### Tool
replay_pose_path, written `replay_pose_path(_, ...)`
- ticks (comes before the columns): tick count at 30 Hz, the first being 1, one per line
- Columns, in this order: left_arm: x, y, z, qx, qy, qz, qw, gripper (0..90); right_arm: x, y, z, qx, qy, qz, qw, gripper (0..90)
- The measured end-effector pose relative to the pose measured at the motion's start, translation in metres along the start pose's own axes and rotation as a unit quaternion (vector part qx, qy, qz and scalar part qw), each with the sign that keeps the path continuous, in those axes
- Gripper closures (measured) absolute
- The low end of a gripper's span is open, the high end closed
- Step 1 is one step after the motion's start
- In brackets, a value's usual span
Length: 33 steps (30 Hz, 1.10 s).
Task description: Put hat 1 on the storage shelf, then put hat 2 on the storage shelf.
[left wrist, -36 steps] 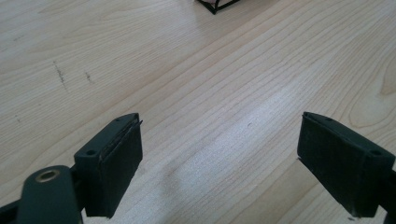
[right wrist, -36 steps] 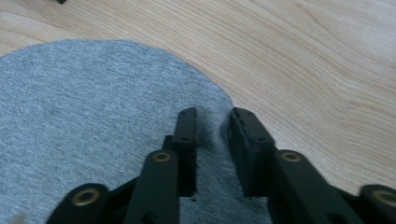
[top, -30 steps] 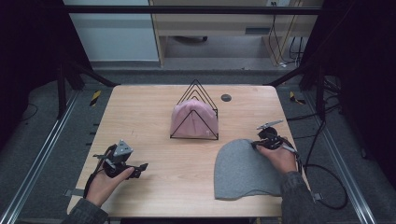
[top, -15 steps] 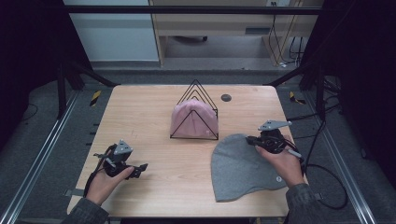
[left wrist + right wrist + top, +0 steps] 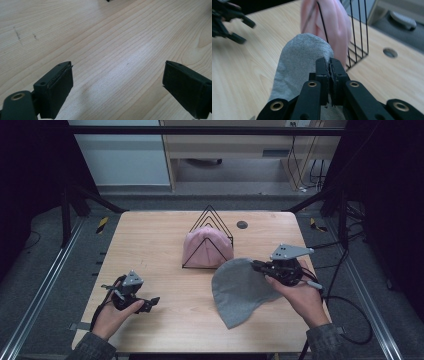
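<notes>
By the rack, the right gripper pinches the soft, light grey hat at its edge; the left gripper gapes wide.

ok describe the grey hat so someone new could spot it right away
On the wooden table, look right of centre, just in front of the black wire rack. The grey hat lies there, pinched by the right claw; its neighbour, the pink hat, sits inside the rack.
</notes>
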<state>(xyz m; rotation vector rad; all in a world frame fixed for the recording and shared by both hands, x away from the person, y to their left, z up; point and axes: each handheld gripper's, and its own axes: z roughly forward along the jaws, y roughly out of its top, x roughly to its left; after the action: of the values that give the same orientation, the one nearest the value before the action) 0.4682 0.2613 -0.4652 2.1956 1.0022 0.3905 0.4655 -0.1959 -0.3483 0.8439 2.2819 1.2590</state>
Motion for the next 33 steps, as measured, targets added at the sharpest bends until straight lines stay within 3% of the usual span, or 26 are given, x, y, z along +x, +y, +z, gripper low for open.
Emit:
replay_pose_path(6, -0.003, 0.002, -0.002, -0.014, -0.018, 0.005, 0.9997, 9.0, 0.025, 0.036, -0.007, -0.035, 0.018, -0.038, 0.9985, 87.0)
replay_pose_path(17, -0.008, 0.005, -0.005, -0.035, -0.033, 0.014, 0.9987, 9.3, 0.051, 0.078, 0.010, -0.056, 0.047, -0.072, 0.9947, 87.0)
replay_pose_path(26, -0.008, 0.005, -0.006, -0.039, -0.034, 0.016, 0.9985, 9.6, 0.062, 0.100, 0.020, -0.061, 0.058, -0.086, 0.9927, 87.1)
replay_pose_path(33, -0.008, 0.006, -0.007, -0.044, -0.034, 0.016, 0.9983, 10.0, 0.069, 0.107, 0.021, -0.060, 0.063, -0.094, 0.9917, 87.1)
